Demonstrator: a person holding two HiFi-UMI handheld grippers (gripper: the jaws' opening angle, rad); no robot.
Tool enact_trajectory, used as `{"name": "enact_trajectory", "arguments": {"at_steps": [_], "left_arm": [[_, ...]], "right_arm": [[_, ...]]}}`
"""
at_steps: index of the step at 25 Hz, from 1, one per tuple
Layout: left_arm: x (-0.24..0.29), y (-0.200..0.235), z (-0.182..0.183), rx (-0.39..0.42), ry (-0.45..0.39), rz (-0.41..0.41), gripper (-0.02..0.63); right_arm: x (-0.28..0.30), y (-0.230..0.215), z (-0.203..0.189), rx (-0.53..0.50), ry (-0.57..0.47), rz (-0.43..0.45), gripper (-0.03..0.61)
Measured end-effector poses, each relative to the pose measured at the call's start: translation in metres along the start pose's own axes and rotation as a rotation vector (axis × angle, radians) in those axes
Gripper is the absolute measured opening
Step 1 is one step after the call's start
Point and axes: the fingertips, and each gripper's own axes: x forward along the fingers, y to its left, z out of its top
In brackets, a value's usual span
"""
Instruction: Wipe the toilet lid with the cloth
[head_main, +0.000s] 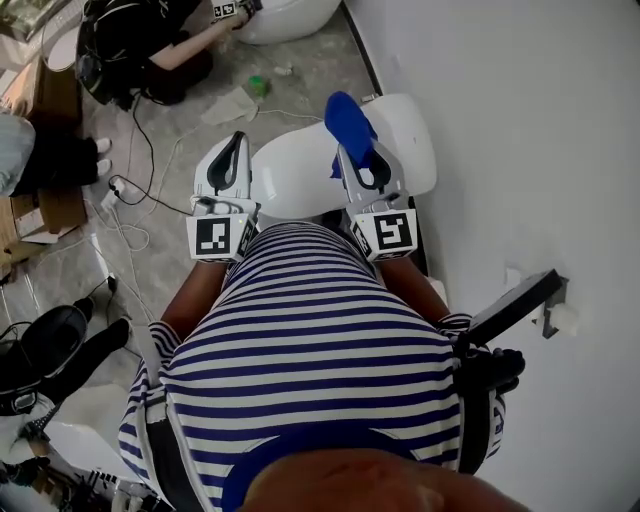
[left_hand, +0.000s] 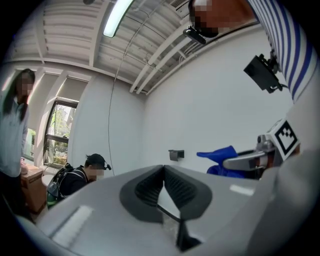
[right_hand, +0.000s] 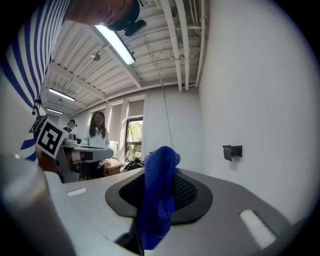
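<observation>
Blue cloth (head_main: 350, 125) pinched fast in right gripper (head_main: 358, 158), held up above white toilet lid (head_main: 295, 175); left gripper (head_main: 232, 150) closed on nothing, tips touching.
Only from head view: lid beneath both grippers, grey floor (head_main: 190, 130) strewn with cables (head_main: 150, 170), white wall (head_main: 520, 130) alongside. Only from gripper views: ribbed ceiling (right_hand: 150, 55), strip light (right_hand: 116, 45), window (right_hand: 132, 140), standing person (right_hand: 97, 137).

No legible text, brand, number or sign anywhere in view

The cloth (right_hand: 159, 192) looks coarse-knit, the toilet lid (head_main: 295, 175) smooth and glossy.
</observation>
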Motion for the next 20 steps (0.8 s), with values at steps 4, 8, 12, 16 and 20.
{"name": "enact_trajectory", "arguments": {"at_steps": [4,8,12,16,20], "left_arm": [[0.005,-0.001,0.005,-0.012,0.019,0.024,0.002],[0.011,-0.002,0.003,-0.01,-0.001,0.016,0.002],[0.008,0.006,0.01,-0.03,0.022,0.047,0.002],[-0.001,0.008,0.01,-0.04,0.016,0.052,0.002],[-0.013,0.011,0.011,-0.032,0.006,0.048,0.002]], "right_arm": [[0.0,-0.005,0.012,-0.002,-0.01,-0.001,0.114],[0.004,-0.012,0.01,0.006,-0.016,-0.001,0.114],[0.006,-0.009,0.016,0.007,-0.019,-0.001,0.114],[0.002,0.0,0.016,0.007,-0.021,0.002,0.114],[-0.003,0.011,0.017,-0.001,-0.024,-0.002,0.114]]}}
